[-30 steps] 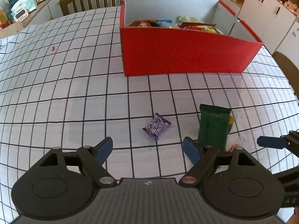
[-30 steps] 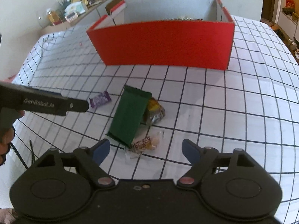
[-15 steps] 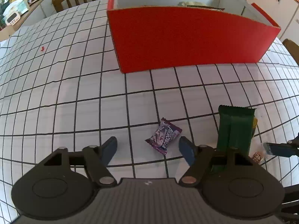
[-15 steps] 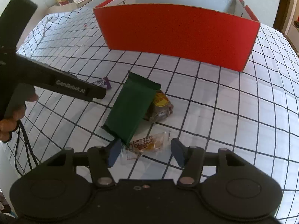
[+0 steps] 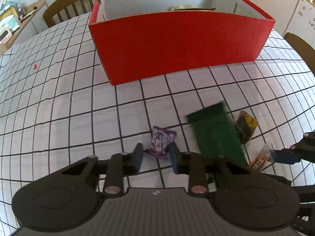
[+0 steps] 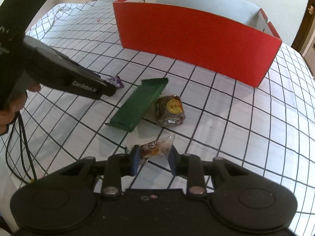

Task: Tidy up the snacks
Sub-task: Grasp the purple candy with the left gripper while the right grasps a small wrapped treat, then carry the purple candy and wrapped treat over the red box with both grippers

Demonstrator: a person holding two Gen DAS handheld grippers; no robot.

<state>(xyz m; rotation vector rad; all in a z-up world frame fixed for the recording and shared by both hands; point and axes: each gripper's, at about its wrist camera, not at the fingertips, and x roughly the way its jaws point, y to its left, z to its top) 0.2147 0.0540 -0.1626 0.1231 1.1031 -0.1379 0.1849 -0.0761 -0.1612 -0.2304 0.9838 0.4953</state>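
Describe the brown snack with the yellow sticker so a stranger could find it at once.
Start at the big red box on the checked tablecloth. In front of it lie four loose snacks; the long green packet leans on a squat brown wrapped block. Only this one is chunky, with a round yellow sticker on top.

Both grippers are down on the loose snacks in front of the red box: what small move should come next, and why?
Probably lift both. The left gripper pinches the purple packet, the right gripper the clear-wrapped snack; both still lie on the tablecloth, short of the red box.
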